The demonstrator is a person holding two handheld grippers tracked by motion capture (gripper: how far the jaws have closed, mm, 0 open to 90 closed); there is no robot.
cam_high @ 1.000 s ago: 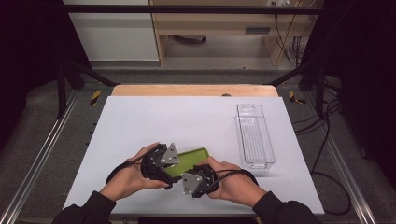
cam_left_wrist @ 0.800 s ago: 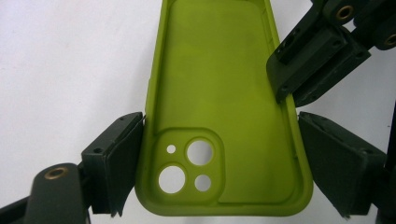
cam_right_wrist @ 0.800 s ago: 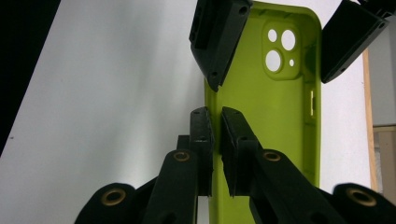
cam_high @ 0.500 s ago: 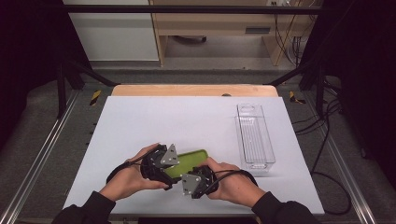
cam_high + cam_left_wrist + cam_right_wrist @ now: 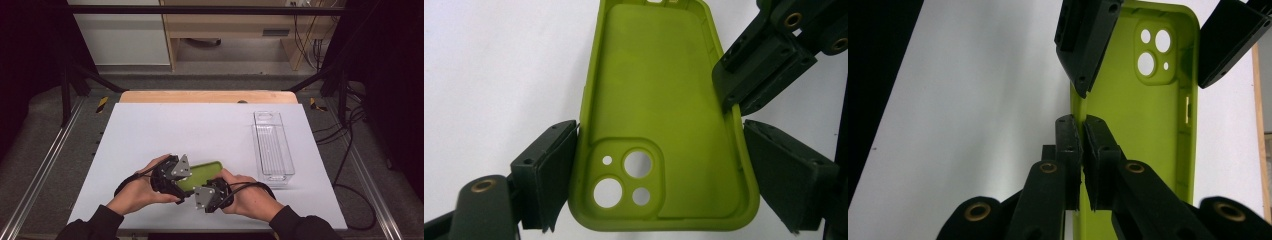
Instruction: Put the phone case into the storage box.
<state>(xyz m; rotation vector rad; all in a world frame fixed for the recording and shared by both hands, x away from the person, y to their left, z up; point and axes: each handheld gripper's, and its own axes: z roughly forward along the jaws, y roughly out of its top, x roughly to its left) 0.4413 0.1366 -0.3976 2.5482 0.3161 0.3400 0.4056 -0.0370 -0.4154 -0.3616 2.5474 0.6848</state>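
Observation:
A lime-green phone case (image 5: 202, 172) is held just above the white table near its front edge, inner side up. My left gripper (image 5: 659, 130) is clamped across the case's width at the camera-cutout end, with a pad pressed on each side wall. My right gripper (image 5: 1082, 125) is shut on one long side wall of the case (image 5: 1143, 130), about halfway along. In the high view the left gripper (image 5: 185, 180) sits at the case's left end and the right gripper (image 5: 202, 186) at its near edge. The left gripper's pads (image 5: 1088, 45) flank the cutout in the right gripper view.
A clear, empty plastic bin (image 5: 272, 147) stands lengthwise on the right side of the white table (image 5: 200, 125). A wooden strip runs along the table's far edge. Black frame rails and cables lie beyond both sides.

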